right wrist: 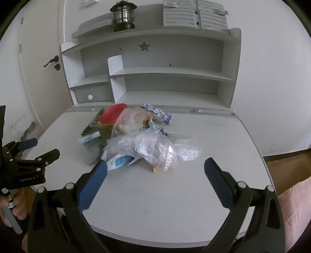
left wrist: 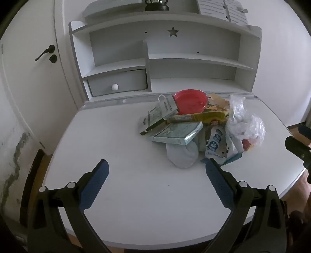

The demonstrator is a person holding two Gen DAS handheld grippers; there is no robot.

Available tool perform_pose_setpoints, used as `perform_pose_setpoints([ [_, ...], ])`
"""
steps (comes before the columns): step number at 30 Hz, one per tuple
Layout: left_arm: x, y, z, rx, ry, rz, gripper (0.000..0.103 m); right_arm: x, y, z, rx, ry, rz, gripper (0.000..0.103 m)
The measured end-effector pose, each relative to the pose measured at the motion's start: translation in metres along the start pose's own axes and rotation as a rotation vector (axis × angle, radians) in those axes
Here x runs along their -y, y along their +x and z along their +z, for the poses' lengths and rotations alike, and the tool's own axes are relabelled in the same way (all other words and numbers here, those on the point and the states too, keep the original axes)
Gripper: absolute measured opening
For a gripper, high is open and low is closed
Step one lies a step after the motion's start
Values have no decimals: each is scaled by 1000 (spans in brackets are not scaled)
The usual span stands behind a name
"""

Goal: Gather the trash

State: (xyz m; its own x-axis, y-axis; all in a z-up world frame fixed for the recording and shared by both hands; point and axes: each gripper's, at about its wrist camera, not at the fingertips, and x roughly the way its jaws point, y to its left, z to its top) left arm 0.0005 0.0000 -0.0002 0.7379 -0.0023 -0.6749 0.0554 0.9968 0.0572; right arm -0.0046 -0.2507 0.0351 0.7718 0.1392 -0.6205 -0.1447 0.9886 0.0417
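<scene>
A heap of trash lies on the white desk point(left wrist: 126, 184): a red plastic lid point(left wrist: 189, 102), a pale blue flat box point(left wrist: 176, 133), a dark green carton point(left wrist: 153, 118), a yellow wrapper point(left wrist: 206, 117), a white pouch point(left wrist: 181, 154) and crumpled clear plastic bags point(left wrist: 245, 124). In the right wrist view the clear bags point(right wrist: 147, 148) lie nearest, with the red lid point(right wrist: 112, 114) behind. My left gripper point(left wrist: 156, 171) is open and empty, short of the heap. My right gripper point(right wrist: 155, 168) is open and empty, just in front of the bags.
A white hutch with shelves point(left wrist: 194, 58) and a small drawer point(left wrist: 118, 82) stands at the desk's back. A black lantern point(right wrist: 123, 16) sits on top. A door point(left wrist: 29, 64) is at the left. The left gripper shows at the left edge of the right wrist view point(right wrist: 29, 155).
</scene>
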Motion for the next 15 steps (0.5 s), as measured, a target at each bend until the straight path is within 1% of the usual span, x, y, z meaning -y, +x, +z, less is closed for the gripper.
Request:
perform_pose_setpoints([
  [7,1,-3,1,7,13,2,97,3,1,1,0,-11,6,96],
  [8,0,3,-2,-2,2,3,97,3,2,1,-1,-13,6,96],
  [9,0,3,-2,-1,2,5,97,4,-2,-2,8,9,-1,96],
  [15,-3,0,-2,-3,2,2,97,4,0,0,6,8,3,96],
])
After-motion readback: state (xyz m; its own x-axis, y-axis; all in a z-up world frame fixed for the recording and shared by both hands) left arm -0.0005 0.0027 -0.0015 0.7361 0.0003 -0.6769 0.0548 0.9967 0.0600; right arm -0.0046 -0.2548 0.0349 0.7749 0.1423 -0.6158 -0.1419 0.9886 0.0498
